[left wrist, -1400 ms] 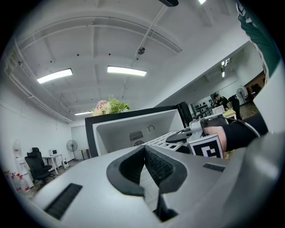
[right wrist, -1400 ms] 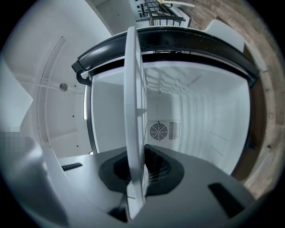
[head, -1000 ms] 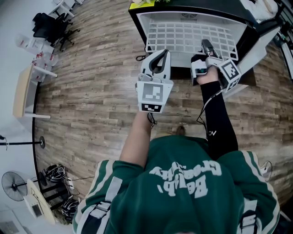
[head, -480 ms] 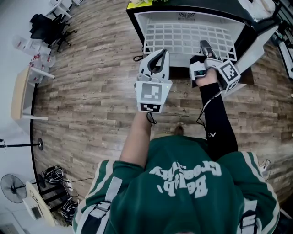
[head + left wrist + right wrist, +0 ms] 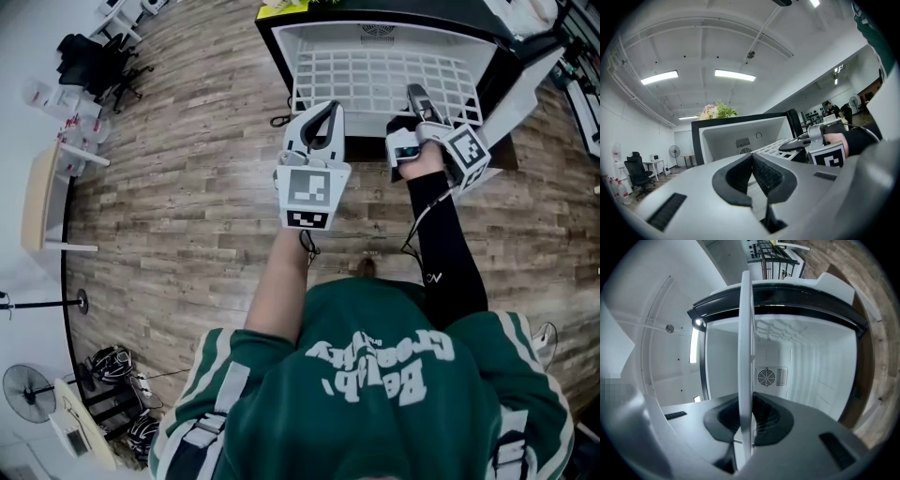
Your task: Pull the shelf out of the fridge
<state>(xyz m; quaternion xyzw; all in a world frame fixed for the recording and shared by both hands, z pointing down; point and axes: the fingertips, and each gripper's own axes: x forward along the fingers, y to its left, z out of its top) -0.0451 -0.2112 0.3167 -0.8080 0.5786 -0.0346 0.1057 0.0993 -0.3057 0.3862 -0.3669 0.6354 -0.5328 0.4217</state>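
1 hold only: your right gripper is pinching the wire shelf at its front rim, likely light and stiff; left gripper is hanging closed, empty.

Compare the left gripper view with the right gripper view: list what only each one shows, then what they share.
Only the left gripper view: the left gripper shut on nothing, the flowers on top of the fridge, and the right gripper seen from the side.
Only the right gripper view: the right gripper's jaws closed on the shelf, which shows edge-on as a white strip.
Both: the fridge's white interior, its round back vent, and the shelf.
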